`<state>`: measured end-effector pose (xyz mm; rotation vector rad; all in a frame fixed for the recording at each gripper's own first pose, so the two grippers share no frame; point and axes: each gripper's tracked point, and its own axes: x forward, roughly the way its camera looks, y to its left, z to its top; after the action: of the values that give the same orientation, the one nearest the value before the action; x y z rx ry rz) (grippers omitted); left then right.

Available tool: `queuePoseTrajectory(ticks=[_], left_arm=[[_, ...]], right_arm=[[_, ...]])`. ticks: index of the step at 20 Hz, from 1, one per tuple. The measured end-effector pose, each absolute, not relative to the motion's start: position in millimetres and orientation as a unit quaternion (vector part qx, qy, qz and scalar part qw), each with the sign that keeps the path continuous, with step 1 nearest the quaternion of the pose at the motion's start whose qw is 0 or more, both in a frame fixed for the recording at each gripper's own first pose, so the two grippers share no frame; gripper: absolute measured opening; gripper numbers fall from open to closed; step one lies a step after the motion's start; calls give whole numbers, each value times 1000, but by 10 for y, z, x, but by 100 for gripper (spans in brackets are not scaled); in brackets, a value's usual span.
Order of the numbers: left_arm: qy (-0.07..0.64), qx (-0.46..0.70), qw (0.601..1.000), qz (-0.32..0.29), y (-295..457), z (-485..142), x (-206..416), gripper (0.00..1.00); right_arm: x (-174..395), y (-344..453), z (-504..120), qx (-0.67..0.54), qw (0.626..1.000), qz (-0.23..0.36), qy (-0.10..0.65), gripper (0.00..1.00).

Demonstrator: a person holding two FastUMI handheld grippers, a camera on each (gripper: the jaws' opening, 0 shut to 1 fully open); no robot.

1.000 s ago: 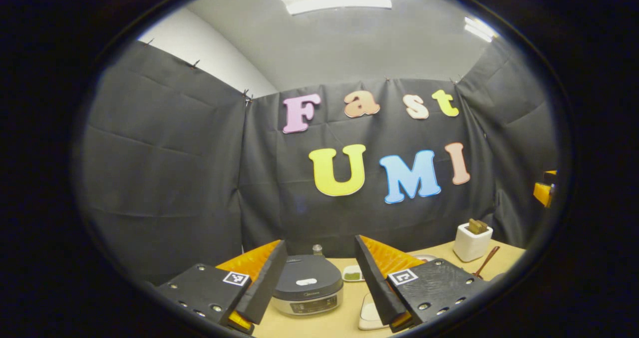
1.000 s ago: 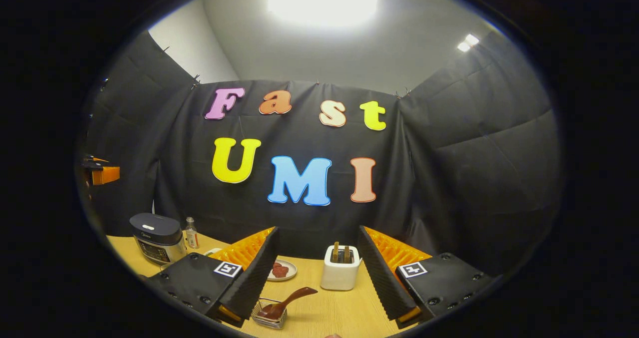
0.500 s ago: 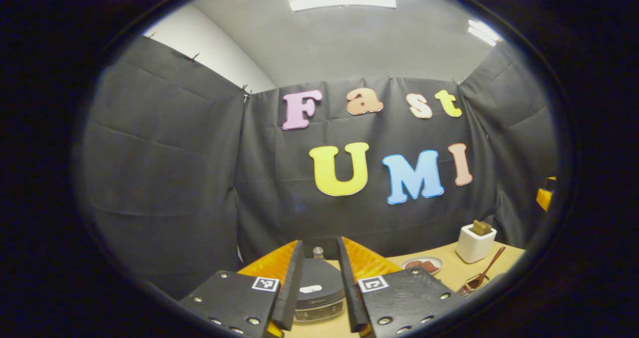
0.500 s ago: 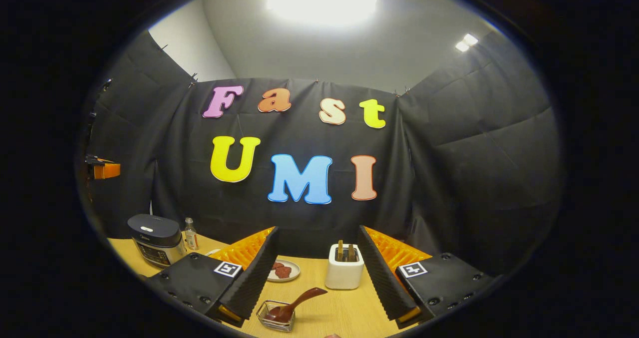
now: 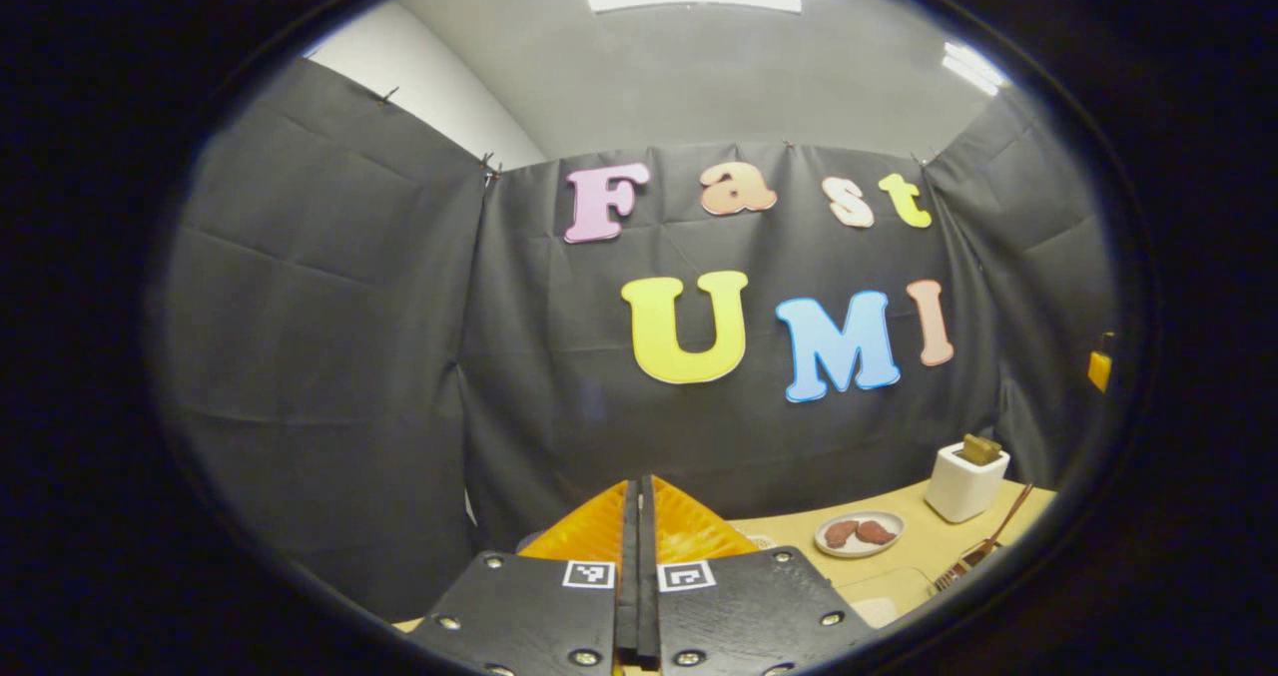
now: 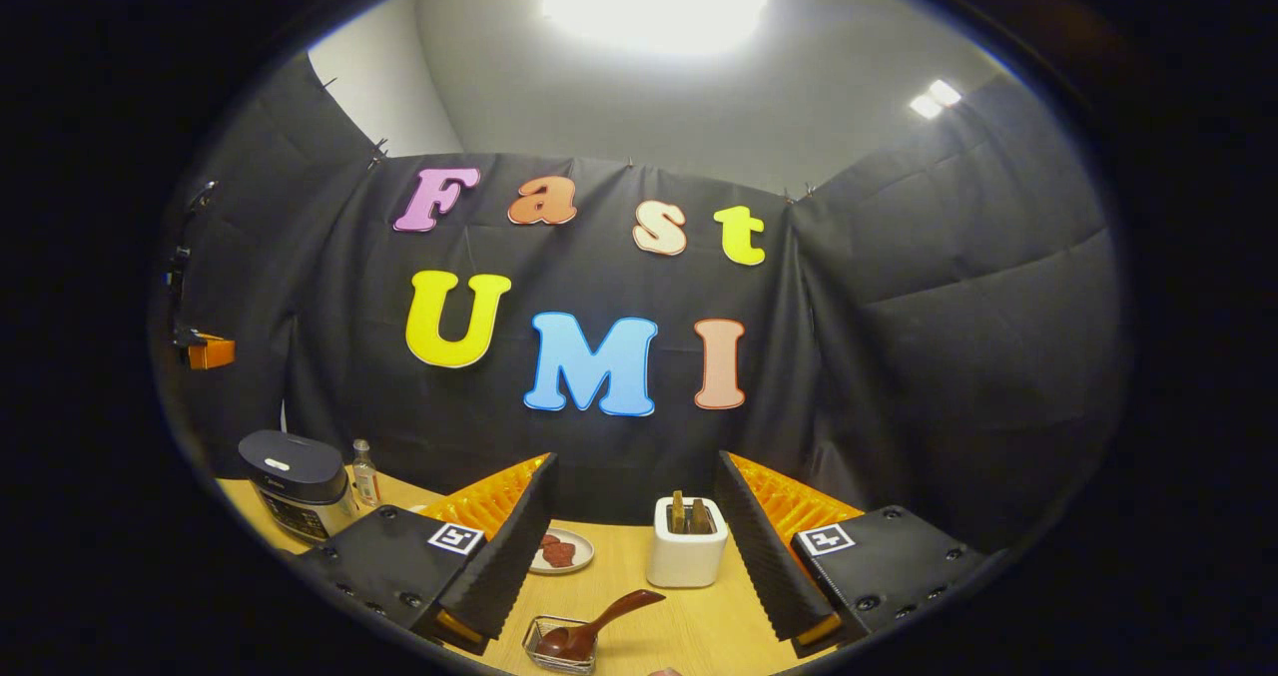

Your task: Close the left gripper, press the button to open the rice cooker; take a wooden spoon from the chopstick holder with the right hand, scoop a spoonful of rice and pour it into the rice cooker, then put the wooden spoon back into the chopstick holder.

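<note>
In the left gripper view the left claw (image 5: 636, 566) is clenched with nothing between its 2 fingers, which meet along a thin vertical seam at the bottom centre and point level toward the black cloth wall (image 5: 329, 356). Beyond it, to the right, the pale wooden tabletop (image 5: 899, 561) carries a small plate (image 5: 859, 533) with 2 reddish pieces and a white chopstick holder (image 5: 965, 481) farther back. In the right gripper view the right claw (image 6: 634, 546) is released, its 2 fingers spread wide and grasping nothing, aimed level over the tabletop. Between those fingers stands the white chopstick holder (image 6: 686, 554) with brown handles rising from its top. Nearer the camera, a dark wooden spoon (image 6: 596, 624) lies with its bowl in a small wire basket (image 6: 559, 646) and its handle angled up to the right. The plate (image 6: 559, 551) sits just left of the holder, partly behind the left finger. Far to the left stands the rice cooker (image 6: 297, 481), lid down, with a small bottle (image 6: 365, 472) just beside it on its right. Black cloth hangs on all sides, with a grey ceiling and a bright ceiling light (image 6: 654, 2) above.
</note>
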<state>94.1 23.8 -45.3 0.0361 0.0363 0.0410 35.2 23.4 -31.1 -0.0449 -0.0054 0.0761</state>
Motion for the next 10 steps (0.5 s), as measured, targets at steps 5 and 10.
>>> queuePoseTrajectory(ticks=[5,10], left_arm=[[52,17,998,13,319,-905,1257,0],[89,12,996,2,365,-1379,1483,0]], right_arm=[[460,293,-339,-31,999,21,3,98],[544,347,-407,-37,999,3,15,98]])
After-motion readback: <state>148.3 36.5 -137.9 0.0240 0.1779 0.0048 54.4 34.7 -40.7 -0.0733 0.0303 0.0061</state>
